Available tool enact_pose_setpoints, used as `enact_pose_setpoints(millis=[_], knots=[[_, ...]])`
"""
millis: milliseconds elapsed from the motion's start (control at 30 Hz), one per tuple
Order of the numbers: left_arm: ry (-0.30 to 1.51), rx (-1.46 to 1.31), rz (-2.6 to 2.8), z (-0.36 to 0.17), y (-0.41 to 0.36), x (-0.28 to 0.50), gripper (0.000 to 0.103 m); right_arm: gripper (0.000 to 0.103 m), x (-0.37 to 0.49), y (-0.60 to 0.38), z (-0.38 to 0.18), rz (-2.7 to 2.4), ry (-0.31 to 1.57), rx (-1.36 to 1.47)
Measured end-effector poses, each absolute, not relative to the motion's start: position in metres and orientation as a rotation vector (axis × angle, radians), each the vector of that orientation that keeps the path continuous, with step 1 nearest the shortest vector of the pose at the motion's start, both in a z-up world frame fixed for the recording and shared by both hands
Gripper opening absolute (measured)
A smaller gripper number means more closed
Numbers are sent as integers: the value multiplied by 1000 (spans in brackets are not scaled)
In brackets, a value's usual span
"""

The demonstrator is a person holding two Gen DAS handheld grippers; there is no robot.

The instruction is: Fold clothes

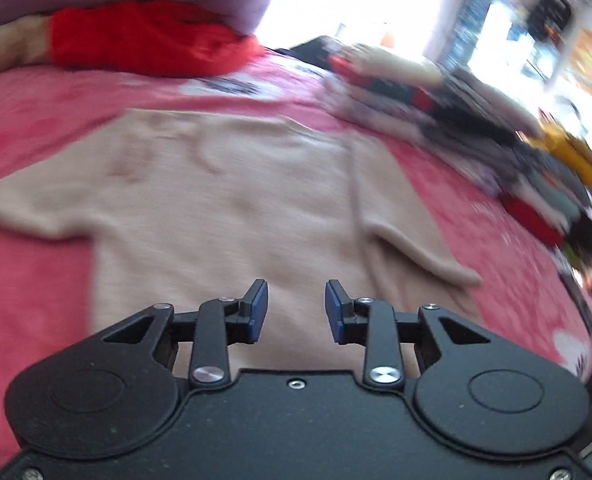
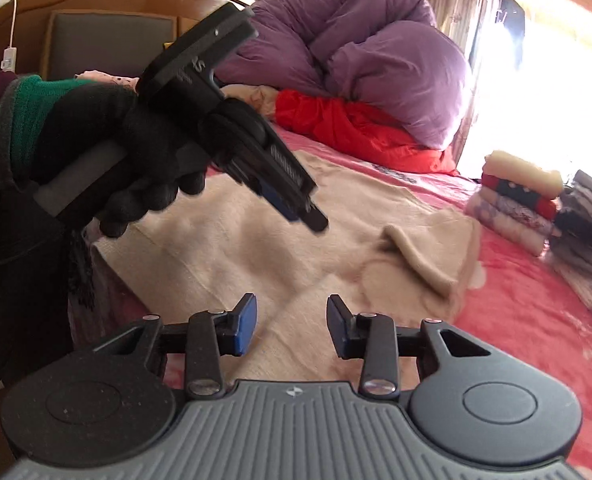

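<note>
A beige knit sweater [image 1: 224, 204] lies spread flat on the pink bed cover [image 1: 28, 128], one sleeve end [image 1: 427, 256] folded in over its body. My left gripper [image 1: 296, 304] hovers over the sweater's near part, open, with nothing between its blue pads. In the right wrist view the same sweater [image 2: 264, 232] lies ahead with its sleeve [image 2: 415, 260] across it. My right gripper [image 2: 292, 320] is open above the sweater's near edge, holding nothing. The left gripper [image 2: 307, 212], held by a black-gloved hand [image 2: 136, 168], hangs above the sweater at the left.
A red garment [image 2: 355, 132] and a purple duvet [image 2: 375, 52] lie at the bed's head by a wooden headboard [image 2: 96, 4]. Stacks of folded clothes [image 2: 523, 204] sit on the bed's right side near a bright window. Pink cover shows right of the sweater.
</note>
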State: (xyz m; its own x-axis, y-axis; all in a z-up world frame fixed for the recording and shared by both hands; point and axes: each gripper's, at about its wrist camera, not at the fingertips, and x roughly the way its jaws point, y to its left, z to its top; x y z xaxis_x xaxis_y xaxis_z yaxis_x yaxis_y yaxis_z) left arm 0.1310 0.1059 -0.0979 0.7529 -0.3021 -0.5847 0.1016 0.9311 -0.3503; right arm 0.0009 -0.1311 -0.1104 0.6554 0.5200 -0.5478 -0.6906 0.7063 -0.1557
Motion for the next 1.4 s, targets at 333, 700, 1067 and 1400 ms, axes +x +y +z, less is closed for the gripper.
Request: enact_pose_setpoints(millis=[333,700,1067,1400], knots=[[623,-478,-21,-97,196,123,40,40,0,-114,-120,778,543,-403],[659,-836,64,-134,242,136,42,42,19,-153,-94,712,550,-101],[565,-1097,80,-163,259,170,43,42,61,-204,-105,553,587,194],[506,-678,75,-123,207,179,7,43,77,-213,-113,517,606,238]])
